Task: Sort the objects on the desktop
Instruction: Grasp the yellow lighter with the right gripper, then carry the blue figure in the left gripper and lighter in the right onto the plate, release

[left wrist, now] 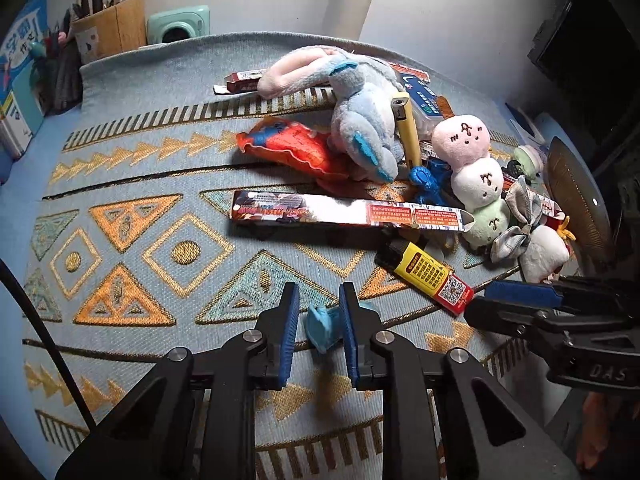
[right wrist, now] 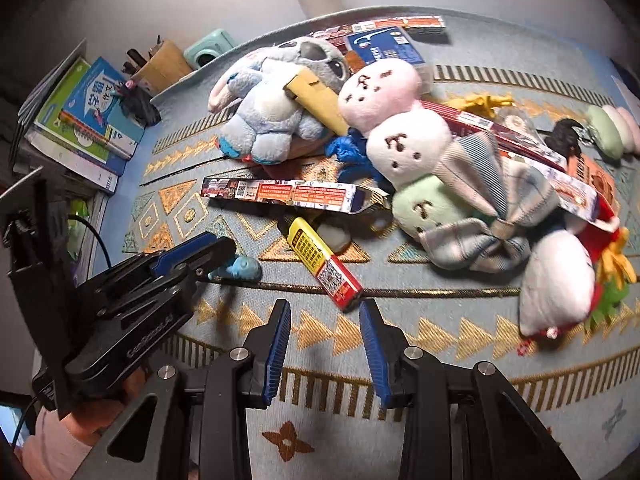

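Left gripper (left wrist: 319, 304) clamped on a small light-blue rubbery figure (left wrist: 322, 326), pads squeezing it from both sides right down at the patterned blue mat (left wrist: 132, 184), low and steep so the toy cannot skid away. From the right wrist view, same story: little blue figure (right wrist: 240, 268) pinned at the left gripper's tip, lying on the mat well clear of the main heap. Right gripper (right wrist: 325, 320) apart, nothing between the pads, hanging just short of the yellow-and-red lighter (right wrist: 322, 262), jaws lined up roughly either side of its red end, likely the next pick. Lighter lying flat and alone at the heap's near edge, an easy grab for that reason. Behind it, a long printed carton (left wrist: 348, 210) stretched across the mat, propped partly on the clutter. Further back, blue-grey plush animal (left wrist: 364, 120) slumped over an orange-red snack packet (left wrist: 292, 148), three-ball dango plush (left wrist: 476, 176) leaning into a grey bow (left wrist: 516, 216). Sorting barely begun by the look of that pile; risk of the tiny figure squirting out on the lift.
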Demonstrator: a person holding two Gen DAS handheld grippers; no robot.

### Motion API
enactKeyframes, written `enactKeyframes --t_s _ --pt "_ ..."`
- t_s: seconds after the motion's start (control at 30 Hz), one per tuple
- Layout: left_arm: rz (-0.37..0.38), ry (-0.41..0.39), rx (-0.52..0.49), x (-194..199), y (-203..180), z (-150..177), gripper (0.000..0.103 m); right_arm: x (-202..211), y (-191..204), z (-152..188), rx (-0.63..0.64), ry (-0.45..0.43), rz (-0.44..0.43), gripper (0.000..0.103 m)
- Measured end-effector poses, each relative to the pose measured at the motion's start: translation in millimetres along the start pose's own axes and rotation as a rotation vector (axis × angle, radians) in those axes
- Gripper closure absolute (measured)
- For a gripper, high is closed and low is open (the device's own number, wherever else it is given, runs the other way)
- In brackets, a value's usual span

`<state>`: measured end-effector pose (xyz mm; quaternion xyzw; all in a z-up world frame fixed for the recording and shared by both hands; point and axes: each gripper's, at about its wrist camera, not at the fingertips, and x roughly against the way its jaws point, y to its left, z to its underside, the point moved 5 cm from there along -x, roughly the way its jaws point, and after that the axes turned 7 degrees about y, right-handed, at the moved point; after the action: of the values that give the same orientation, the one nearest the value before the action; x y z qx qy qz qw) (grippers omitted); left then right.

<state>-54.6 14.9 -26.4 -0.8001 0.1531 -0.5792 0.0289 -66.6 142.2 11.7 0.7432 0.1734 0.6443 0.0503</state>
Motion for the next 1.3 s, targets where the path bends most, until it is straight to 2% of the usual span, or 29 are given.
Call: enactKeyframes --t_s 0.13,0.2,0.23,0.33,0.37,0.4,0.5,0.63,0.73,0.87,0.9,1.0,1.13,1.17,1.2,1.27,1.3 --pt "0.070 0.019 0.050 10 17 17 0.085 -18 5 -16 0.069 0.001 0.074 0.068" --pt "0.126 0.042 0.102 10 25 22 0.082 -26 8 -20 0.096 0.018 0.070 0.068" --pt "0.144 0.055 0.128 9 28 24 0.075 -30 10 -20 0.115 0.031 0.058 0.068" --pt "0.170 0.072 0.153 11 35 27 0.074 -32 18 -13 0.184 0.010 0.079 0.068" --pt "0.164 0.073 0.143 12 34 27 0.074 -32 20 -9 0.208 0.004 0.090 0.068" --pt "0.159 0.073 0.129 17 38 29 0.074 -33 22 -4 0.231 0.004 0.105 0.079" --pt "0.138 0.066 0.072 20 29 23 0.074 -28 20 12 0.238 0.008 0.101 0.081" --pt "0.110 0.077 -0.003 9 15 11 0.074 -17 2 38 0.163 0.024 0.091 0.081" --pt "0.052 0.086 -0.073 -1 6 9 0.074 -8 -16 56 0.100 0.015 0.120 0.081" --pt "0.006 0.095 -0.192 -10 -8 11 0.071 -1 -32 65 0.018 0.002 0.100 0.081" --pt "-0.015 0.089 -0.215 -11 -11 12 0.071 -1 -33 64 0.005 0.005 0.091 0.080" --pt "-0.047 0.077 -0.244 -14 -18 12 0.070 -2 -28 59 -0.001 0.009 0.077 0.069" --pt "-0.116 0.065 -0.298 -18 -29 14 0.071 -9 -12 52 0.092 -0.002 0.212 0.069" --pt "-0.134 0.055 -0.316 -18 -32 16 0.079 -10 -8 52 0.119 -0.011 0.248 0.069" --pt "-0.141 0.048 -0.326 -18 -37 17 0.081 -11 -4 54 0.142 -0.019 0.278 0.069" --pt "-0.179 0.036 -0.338 -19 -39 20 0.082 -11 1 57 0.165 -0.033 0.292 0.074" --pt "-0.171 0.042 -0.329 -18 -39 21 0.082 -10 3 58 0.172 -0.027 0.275 0.081"
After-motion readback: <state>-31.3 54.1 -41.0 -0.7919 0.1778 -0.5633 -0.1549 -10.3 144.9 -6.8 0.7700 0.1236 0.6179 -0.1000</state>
